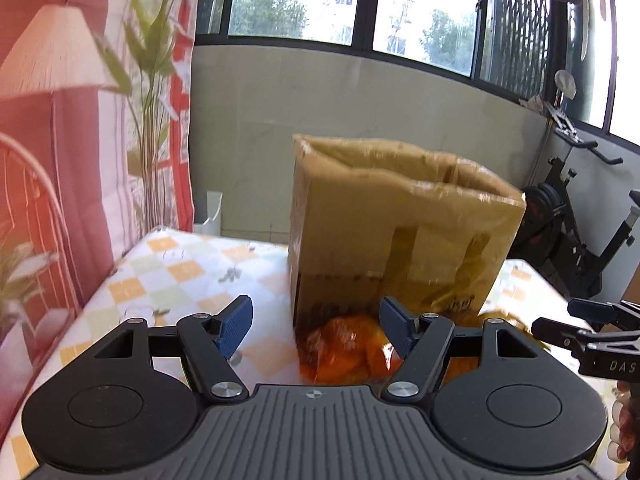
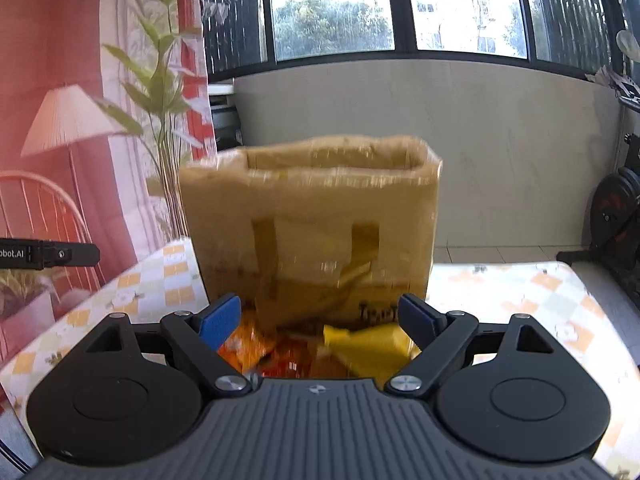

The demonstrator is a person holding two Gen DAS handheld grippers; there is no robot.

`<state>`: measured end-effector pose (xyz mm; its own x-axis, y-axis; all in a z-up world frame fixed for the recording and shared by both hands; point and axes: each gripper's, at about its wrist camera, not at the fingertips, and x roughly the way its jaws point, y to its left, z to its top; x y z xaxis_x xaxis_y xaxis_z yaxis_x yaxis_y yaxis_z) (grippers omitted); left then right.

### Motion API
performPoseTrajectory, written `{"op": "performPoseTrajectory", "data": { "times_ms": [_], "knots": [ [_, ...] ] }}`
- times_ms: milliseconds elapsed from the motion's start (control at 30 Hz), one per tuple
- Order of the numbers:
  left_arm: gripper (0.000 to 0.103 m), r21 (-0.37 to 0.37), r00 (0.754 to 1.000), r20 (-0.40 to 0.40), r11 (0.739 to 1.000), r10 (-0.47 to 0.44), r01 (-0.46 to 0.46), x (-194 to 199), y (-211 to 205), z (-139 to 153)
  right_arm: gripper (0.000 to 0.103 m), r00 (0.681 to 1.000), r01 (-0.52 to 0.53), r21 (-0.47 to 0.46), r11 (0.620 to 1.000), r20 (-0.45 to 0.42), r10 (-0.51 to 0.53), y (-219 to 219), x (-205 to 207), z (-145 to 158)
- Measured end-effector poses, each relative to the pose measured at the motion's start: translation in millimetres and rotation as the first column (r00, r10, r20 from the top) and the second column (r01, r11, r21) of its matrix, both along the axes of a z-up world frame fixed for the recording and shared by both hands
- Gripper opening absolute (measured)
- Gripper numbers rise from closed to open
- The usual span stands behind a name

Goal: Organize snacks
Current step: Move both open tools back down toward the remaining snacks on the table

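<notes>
On the table: a checked cloth (image 2: 520, 292) carries a tall cardboard box (image 2: 312, 224), open at the top, with snack packets heaped against its near face.
Snacks, right view: an orange packet (image 2: 244, 344) and a yellow packet (image 2: 376, 346) lie just in front of your right gripper (image 2: 320, 320), touching or nearly touching the box; blur hides their exact edges.
Snacks, left view: an orange bag (image 1: 344, 348) sits at the box's near corner, directly ahead of your left gripper (image 1: 316, 324).
Left claw: spread wide, blue pads apart, nothing between them.
Right claw: also spread wide and holding nothing; the packets sit lower down, beyond the pads.
Step in hand: by my reading, you are closing in for a pick, with the snacks not yet in the box.
Next move: choose one packet, lower the open pads on either side of it, close on a firm fold, then lift clear of the tall rim.
Caution: crinkly film may slip, and both claws are near each other, so work one at a time.
</notes>
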<state>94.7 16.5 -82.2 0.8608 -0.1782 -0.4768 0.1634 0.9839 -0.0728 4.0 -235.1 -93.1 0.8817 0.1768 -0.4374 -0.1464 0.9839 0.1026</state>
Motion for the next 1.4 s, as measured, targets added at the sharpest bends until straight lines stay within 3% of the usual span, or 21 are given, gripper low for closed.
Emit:
{"op": "performPoseTrajectory", "data": {
  "times_ms": [267,933,1167,1400],
  "knots": [
    [0.073,0.013,1.0,-0.023,1.0,-0.017,0.017,-9.2,-3.6,-22.3,0.088,0.997,-0.004,0.012,1.0,-0.072,0.004,8.8,-10.9,-32.9],
    [0.072,-0.004,0.991,-0.132,0.999,-0.033,0.032,-12.8,-14.4,-68.4,0.088,0.987,-0.053,-0.014,0.999,-0.152,0.05,20.0,-20.1,-70.8],
    [0.072,-0.019,0.986,-0.163,1.0,-0.019,0.016,-10.4,-9.7,-78.5,0.088,0.978,-0.117,-0.053,0.992,-0.18,0.106,31.6,-24.2,-84.4],
    [0.072,-0.032,0.982,-0.185,0.999,-0.023,0.017,-10.2,-9.0,-86.1,0.088,0.944,-0.281,-0.133,0.95,-0.219,0.248,54.8,-31.7,-89.9]
  ]
}}
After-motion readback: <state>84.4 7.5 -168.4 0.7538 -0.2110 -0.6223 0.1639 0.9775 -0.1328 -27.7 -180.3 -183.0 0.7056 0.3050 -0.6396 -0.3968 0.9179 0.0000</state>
